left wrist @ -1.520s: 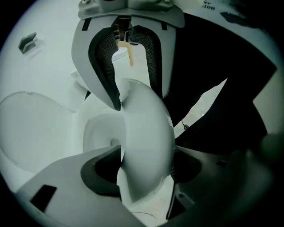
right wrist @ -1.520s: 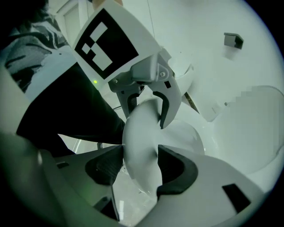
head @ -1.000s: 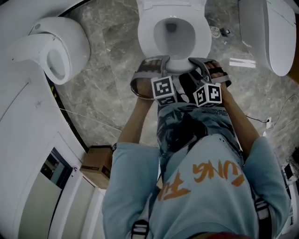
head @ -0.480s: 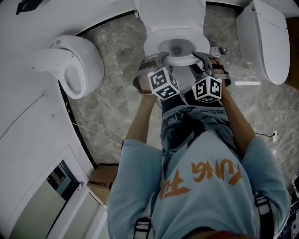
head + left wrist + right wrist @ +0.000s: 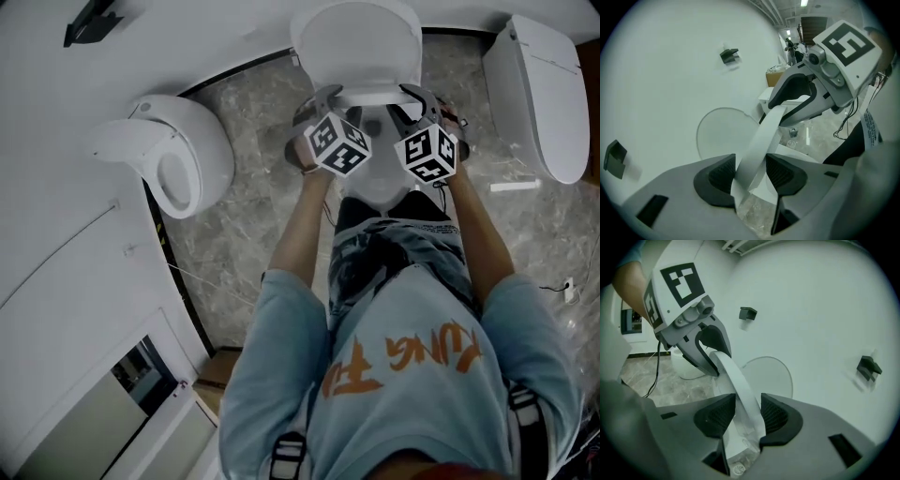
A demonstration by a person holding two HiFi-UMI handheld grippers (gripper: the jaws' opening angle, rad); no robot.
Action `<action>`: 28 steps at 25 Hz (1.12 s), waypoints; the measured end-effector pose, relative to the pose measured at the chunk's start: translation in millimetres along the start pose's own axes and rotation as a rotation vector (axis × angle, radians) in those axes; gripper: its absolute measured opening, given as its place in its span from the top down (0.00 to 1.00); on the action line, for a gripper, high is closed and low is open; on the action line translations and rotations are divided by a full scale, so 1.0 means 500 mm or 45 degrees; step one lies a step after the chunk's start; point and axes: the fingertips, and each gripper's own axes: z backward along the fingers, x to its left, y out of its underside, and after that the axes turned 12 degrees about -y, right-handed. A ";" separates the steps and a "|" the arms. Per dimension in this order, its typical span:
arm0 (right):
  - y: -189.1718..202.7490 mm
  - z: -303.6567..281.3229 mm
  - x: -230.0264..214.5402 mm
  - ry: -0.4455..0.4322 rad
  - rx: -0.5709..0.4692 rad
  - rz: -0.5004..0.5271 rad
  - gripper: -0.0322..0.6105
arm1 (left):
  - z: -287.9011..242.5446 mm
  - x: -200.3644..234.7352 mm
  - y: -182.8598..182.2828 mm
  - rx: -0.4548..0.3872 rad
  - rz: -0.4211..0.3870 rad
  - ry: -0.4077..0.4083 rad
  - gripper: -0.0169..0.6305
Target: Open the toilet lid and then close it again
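The toilet lid (image 5: 354, 42) stood half raised above the toilet bowl (image 5: 377, 186). It seemed stiff, smooth and rather light, and its front rim was the best hold. The left hand-held gripper (image 5: 750, 174), whose jaws had just been opening a little, and the right hand-held gripper (image 5: 747, 412) each pinched that rim.

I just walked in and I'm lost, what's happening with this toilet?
A person has the left gripper and the right gripper each clamped on the front rim of the toilet lid, which stands tilted well up toward the wall. The left gripper's jaws have just been opening slightly, with the rim between them.
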 end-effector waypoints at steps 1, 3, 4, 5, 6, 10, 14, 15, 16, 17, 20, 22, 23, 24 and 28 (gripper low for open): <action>-0.008 -0.006 -0.019 0.022 -0.007 -0.013 0.66 | -0.010 0.017 -0.009 -0.008 -0.004 0.006 0.63; -0.022 -0.022 -0.048 0.057 -0.010 -0.028 0.66 | -0.029 0.045 -0.021 -0.016 -0.011 0.024 0.62; -0.028 -0.031 -0.061 0.069 -0.012 -0.037 0.66 | -0.038 0.058 -0.025 -0.019 -0.016 0.031 0.62; -0.034 -0.040 -0.076 0.080 -0.017 -0.044 0.66 | -0.049 0.072 -0.029 -0.021 -0.022 0.034 0.62; -0.041 -0.050 -0.093 0.093 -0.025 -0.046 0.65 | -0.061 0.086 -0.036 -0.024 -0.030 0.037 0.61; -0.056 -0.080 -0.161 0.156 -0.056 -0.058 0.64 | -0.111 0.132 -0.068 -0.034 -0.039 0.081 0.61; -0.070 -0.121 -0.218 0.167 -0.061 -0.047 0.64 | -0.159 0.178 -0.088 -0.054 -0.041 0.116 0.62; -0.072 -0.132 -0.233 0.161 -0.059 -0.047 0.63 | -0.172 0.189 -0.093 -0.057 -0.050 0.122 0.61; -0.074 -0.144 -0.247 0.155 -0.056 -0.050 0.63 | -0.186 0.200 -0.097 -0.057 -0.056 0.131 0.61; -0.075 -0.155 -0.261 0.150 -0.051 -0.058 0.63 | -0.201 0.210 -0.101 -0.053 -0.057 0.146 0.61; -0.074 -0.187 -0.299 0.154 -0.035 -0.088 0.63 | -0.242 0.235 -0.112 -0.039 -0.041 0.200 0.61; -0.075 -0.204 -0.321 0.149 -0.029 -0.104 0.63 | -0.262 0.250 -0.120 -0.048 -0.034 0.220 0.61; -0.075 -0.211 -0.326 0.135 -0.023 -0.111 0.63 | -0.269 0.254 -0.121 -0.059 -0.035 0.226 0.61; -0.074 -0.217 -0.330 0.114 -0.017 -0.118 0.63 | -0.273 0.257 -0.121 -0.073 -0.040 0.230 0.61; -0.074 -0.220 -0.334 0.069 -0.029 -0.120 0.63 | -0.276 0.258 -0.122 -0.134 -0.051 0.222 0.61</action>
